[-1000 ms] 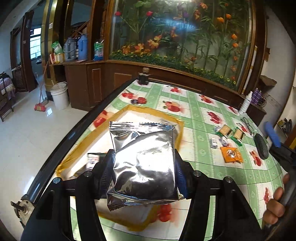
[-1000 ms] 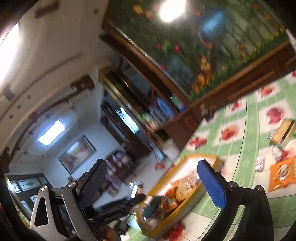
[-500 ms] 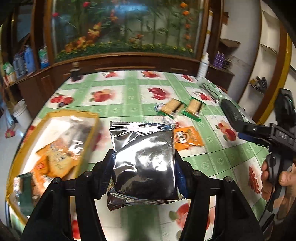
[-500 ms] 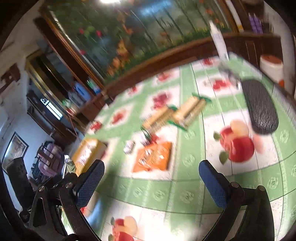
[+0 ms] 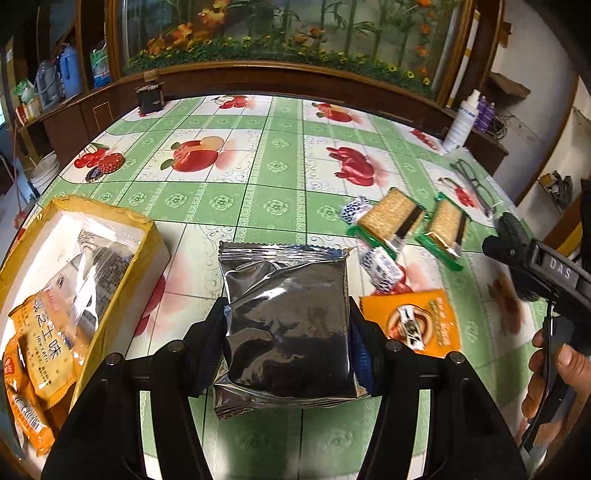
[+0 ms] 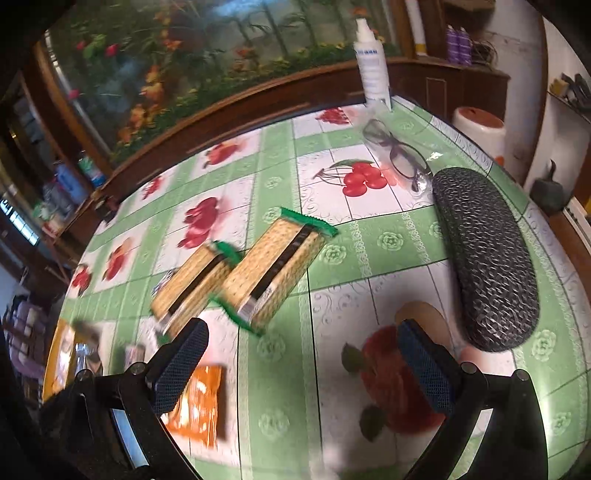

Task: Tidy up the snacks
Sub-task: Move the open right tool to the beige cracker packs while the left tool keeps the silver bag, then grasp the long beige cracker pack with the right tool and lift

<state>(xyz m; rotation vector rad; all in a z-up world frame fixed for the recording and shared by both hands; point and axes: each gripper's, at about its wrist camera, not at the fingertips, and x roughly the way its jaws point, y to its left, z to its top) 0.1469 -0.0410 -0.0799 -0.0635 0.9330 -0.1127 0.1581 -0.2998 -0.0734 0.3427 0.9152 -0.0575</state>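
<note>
Typical cluttered living room here: big flower mural point(image 5: 295, 29) at 12 o'clock, and a table point(image 5: 258, 177) under a green fruit-print cloth.

Left claw point(image 5: 286, 323) pinching a silver packet point(image 5: 288, 317) by both side edges, flat and level, clear of the cloth. Probably gripped at the sides like that to avoid crushing the contents and to allow a flat drop. Box point(image 5: 147, 236) with the yellow rim sitting at 9 o'clock in the left view, already loaded with a few orange and clear-wrapped snacks, so almost certainly the destination for this one too. Not over the box yet though, more like just off its right wall.

Right claw point(image 6: 303, 354) spread wide, holding nothing, hovering low over the cloth. Pointed toward two cracker packs point(image 6: 273, 273) at 11 o'clock in its own view, lying side by side, touching or nearly so. Looks like lining up for the nearer one.

Also loose: an orange packet point(image 5: 413, 325) at 3 o'clock of the silver one, plus a couple of small blue-and-white candies point(image 5: 380, 266) just beyond it. Maybe halfway through, judging by the handful of snacks outside the box.

Glasses point(image 6: 399, 155), glasses case point(image 6: 484, 258) at 2 o'clock of the right claw, spray bottle point(image 6: 371, 62) at the far edge: not snacks, best left alone. Worth watching the slippery foil on the drop.
</note>
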